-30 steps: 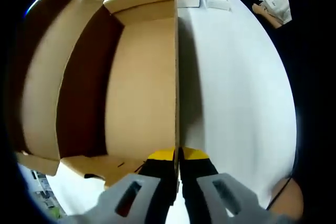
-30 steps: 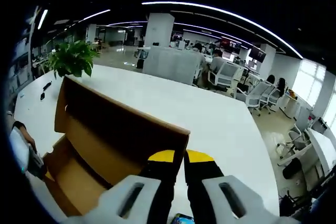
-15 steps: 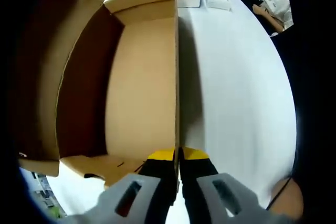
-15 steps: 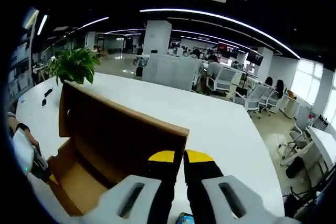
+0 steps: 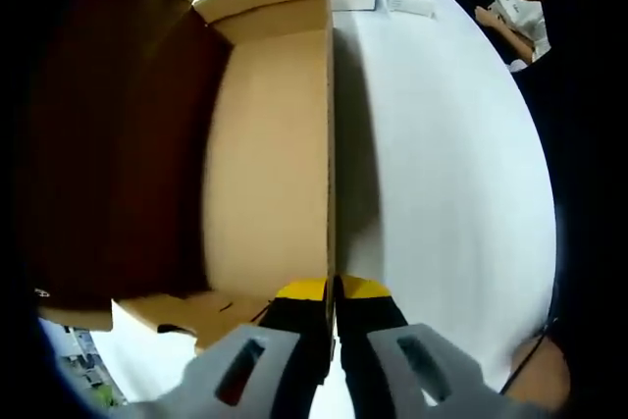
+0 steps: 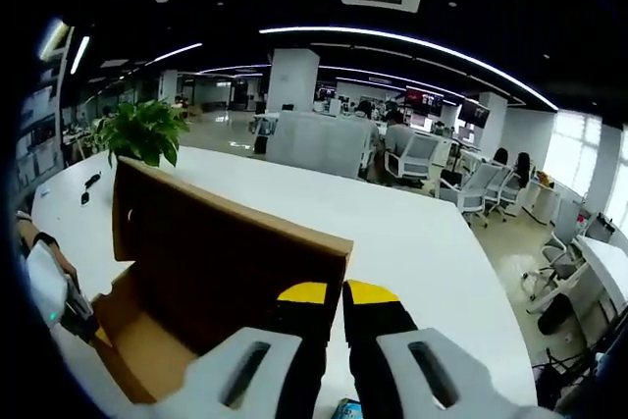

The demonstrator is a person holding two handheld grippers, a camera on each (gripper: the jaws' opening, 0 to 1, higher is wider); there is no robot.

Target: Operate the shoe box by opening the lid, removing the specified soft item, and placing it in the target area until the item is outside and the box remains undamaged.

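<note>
Clamping the shoe box point(image 5: 265, 144) wall, left gripper point(image 5: 334, 288) jaws closed. Right gripper point(image 6: 329, 293) jaws pinch the raised lid point(image 6: 226, 252) edge. White table point(image 6: 412, 242) beneath.

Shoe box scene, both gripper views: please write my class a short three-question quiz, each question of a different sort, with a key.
1. True or false: the left gripper has its jaws closed on the edge of the shoe box wall.
2. Multiple choice: in the right gripper view, what stands on the white table beyond the raised lid? A) a potted plant B) a kettle C) a stack of plates
3. Fill in: the right gripper grips the top edge of the ____.

Key:
1. True.
2. A, the potted plant.
3. Lid.
</note>
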